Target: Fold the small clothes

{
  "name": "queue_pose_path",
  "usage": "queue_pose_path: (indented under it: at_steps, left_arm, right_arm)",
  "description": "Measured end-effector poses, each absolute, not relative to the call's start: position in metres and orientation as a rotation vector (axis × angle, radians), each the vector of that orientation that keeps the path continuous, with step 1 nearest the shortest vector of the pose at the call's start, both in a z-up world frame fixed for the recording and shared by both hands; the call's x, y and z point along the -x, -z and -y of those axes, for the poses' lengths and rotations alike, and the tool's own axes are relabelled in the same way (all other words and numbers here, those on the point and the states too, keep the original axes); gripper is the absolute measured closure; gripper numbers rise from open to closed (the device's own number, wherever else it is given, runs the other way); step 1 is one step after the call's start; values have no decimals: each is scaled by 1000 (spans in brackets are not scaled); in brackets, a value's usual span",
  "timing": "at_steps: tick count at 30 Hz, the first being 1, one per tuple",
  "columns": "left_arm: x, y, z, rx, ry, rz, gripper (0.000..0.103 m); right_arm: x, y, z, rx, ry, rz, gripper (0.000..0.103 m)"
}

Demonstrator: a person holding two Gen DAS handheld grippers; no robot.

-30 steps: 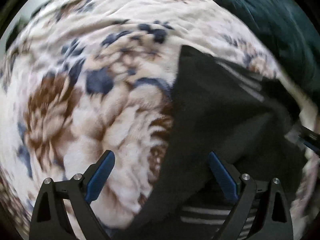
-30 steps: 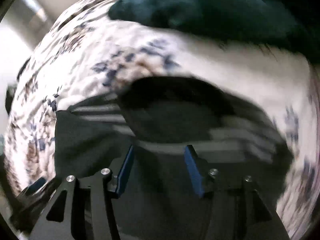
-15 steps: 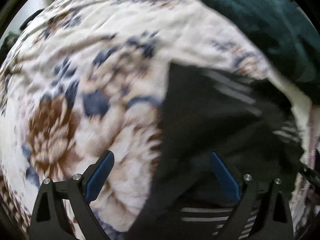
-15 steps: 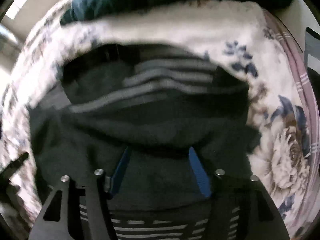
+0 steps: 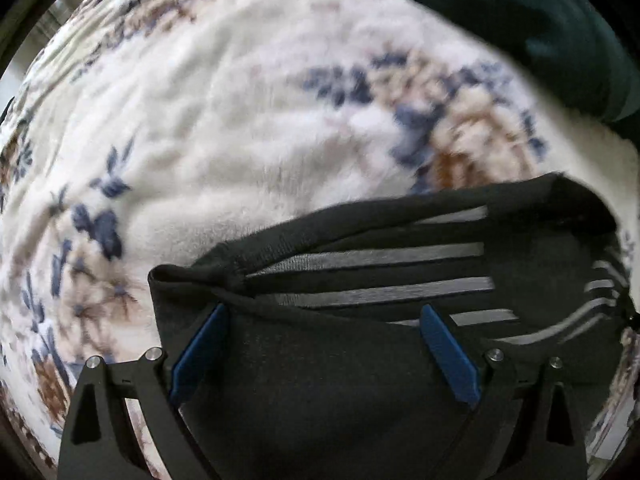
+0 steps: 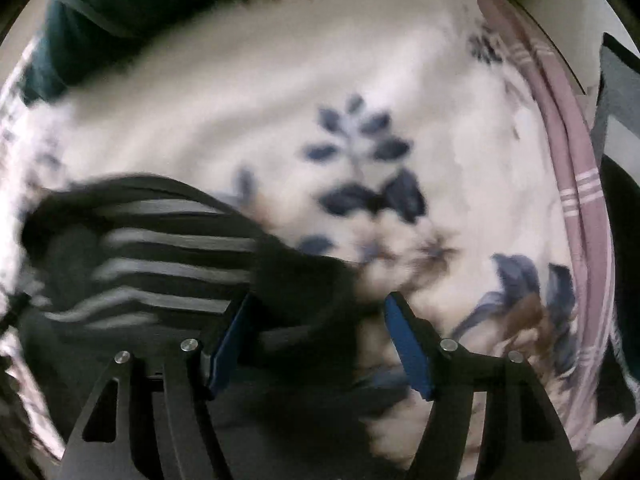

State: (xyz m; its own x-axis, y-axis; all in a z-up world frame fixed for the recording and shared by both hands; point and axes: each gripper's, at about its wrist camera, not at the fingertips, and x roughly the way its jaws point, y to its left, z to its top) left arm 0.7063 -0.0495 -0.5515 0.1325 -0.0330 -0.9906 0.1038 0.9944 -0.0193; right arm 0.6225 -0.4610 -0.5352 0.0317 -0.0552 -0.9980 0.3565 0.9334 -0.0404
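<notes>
A small dark garment (image 5: 360, 360) with grey stripes is seen lying on a cream blanket (image 5: 224, 128) printed with blue and brown flowers. In the left wrist view the garment fills the lower right part of the frame; its upper edge is doubled over into a thick fold, and the stripes run beneath that fold. The left tongs (image 5: 324, 348) are held wide open above the dark cloth, with both blue fingers (image 5: 448, 356) apart and nothing gripped between them. In the right wrist view, which is blurred, the garment lies to the lower left and its right end reaches in between the fingers. The right tongs (image 6: 320, 344) are also spread apart; the left blue finger (image 6: 226, 352) sits over the dark cloth and the other over the blanket, and no grasp is seen. A dark teal fabric (image 5: 540, 20) is bunched along the far edge of the blanket. A pink striped cloth (image 6: 576, 184) runs along the blanket's right side in the right wrist view.
</notes>
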Motion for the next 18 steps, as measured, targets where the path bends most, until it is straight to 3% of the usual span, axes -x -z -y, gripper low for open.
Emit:
queue_pose_path:
  at_steps: [8,13,14,15,18]
  left_arm:
    - [-673,503,54,-50,101,-1334,4]
    - [-648,504,63,-94,104,-1334,4]
    - [-645,508,66,-95,109,-1346,4]
    - [-646,510,69,-100,108,-1353,4]
    - [-645,523,77,-119,112,-1359,4]
  right_arm:
    - [-593,479,478,-400,228,-1354,33]
    - [-590,499,472,-380,165,-1456,34]
    - [-589,510,472,-384,156,-1489,42]
    - [-588,519,471,-386,154,-1514,63]
    - [-578,520,458,-304,189,-1480,90]
